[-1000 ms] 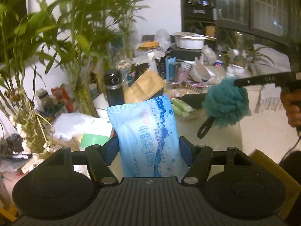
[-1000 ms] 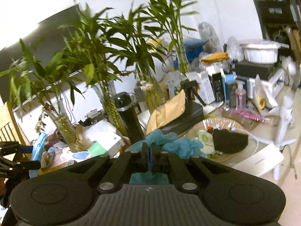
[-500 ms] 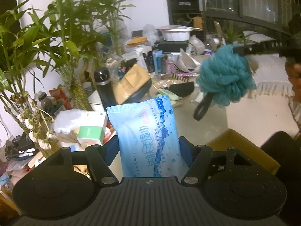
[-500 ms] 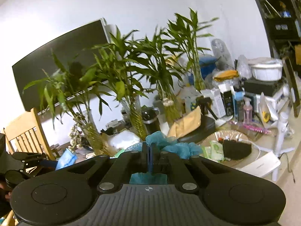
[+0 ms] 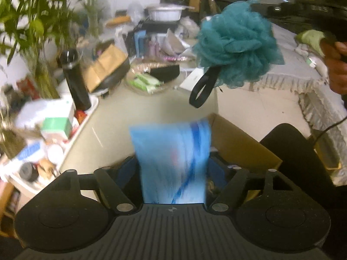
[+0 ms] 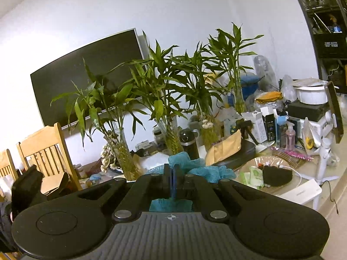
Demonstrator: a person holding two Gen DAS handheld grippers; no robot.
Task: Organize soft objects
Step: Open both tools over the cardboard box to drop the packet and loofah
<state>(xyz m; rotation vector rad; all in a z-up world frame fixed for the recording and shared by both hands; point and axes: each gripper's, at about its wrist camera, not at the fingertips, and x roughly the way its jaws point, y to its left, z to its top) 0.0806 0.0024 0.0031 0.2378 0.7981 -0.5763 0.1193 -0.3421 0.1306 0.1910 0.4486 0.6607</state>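
Now our left hand-held gripper [image 5: 173, 166], jaws just opening, lets the blurred blue wipes pack [image 5: 172, 160] go over the cardboard box [image 5: 243, 143]; our right hand-held gripper [image 6: 172, 177] stays clamped on the teal bath pouf [image 5: 236, 41].

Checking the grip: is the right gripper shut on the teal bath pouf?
Shut: the right gripper pinches the teal bath pouf.

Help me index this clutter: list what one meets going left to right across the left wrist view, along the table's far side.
Bamboo plant → black flask → brown envelope → green packets → teal bath pouf → hand.
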